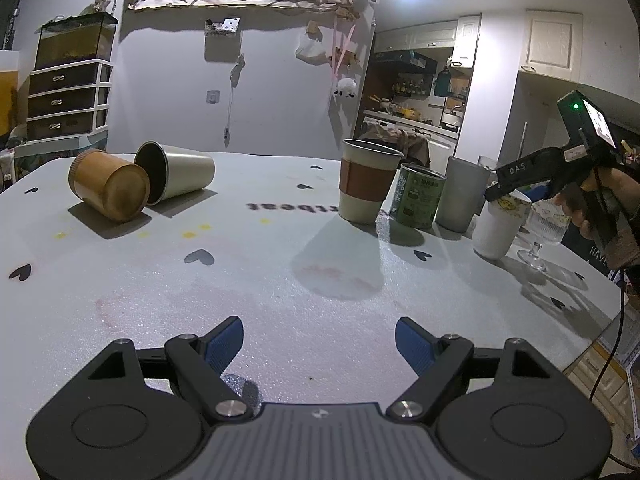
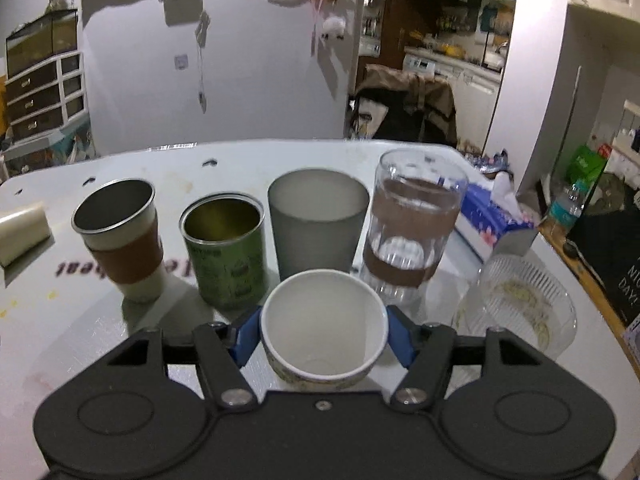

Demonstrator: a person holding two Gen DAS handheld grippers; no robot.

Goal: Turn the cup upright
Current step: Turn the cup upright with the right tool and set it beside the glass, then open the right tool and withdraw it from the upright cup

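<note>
A white paper cup [image 2: 324,328] stands upright on the table between the blue pads of my right gripper [image 2: 323,334]; the jaws sit at its sides, contact unclear. It also shows in the left wrist view [image 1: 500,224], with the right gripper [image 1: 508,192] at its rim. Two cups lie on their sides at the far left: a wooden cup [image 1: 108,184] and a steel cup [image 1: 176,176]. My left gripper [image 1: 319,344] is open and empty above the table's near part.
Upright in a row: a sleeved cup [image 2: 120,236], a green tin [image 2: 226,248], a grey cup [image 2: 316,224], a banded glass [image 2: 412,232]. A ribbed stemmed glass [image 2: 520,308] stands right of the paper cup. A tissue box [image 2: 492,216] lies near the table's right edge.
</note>
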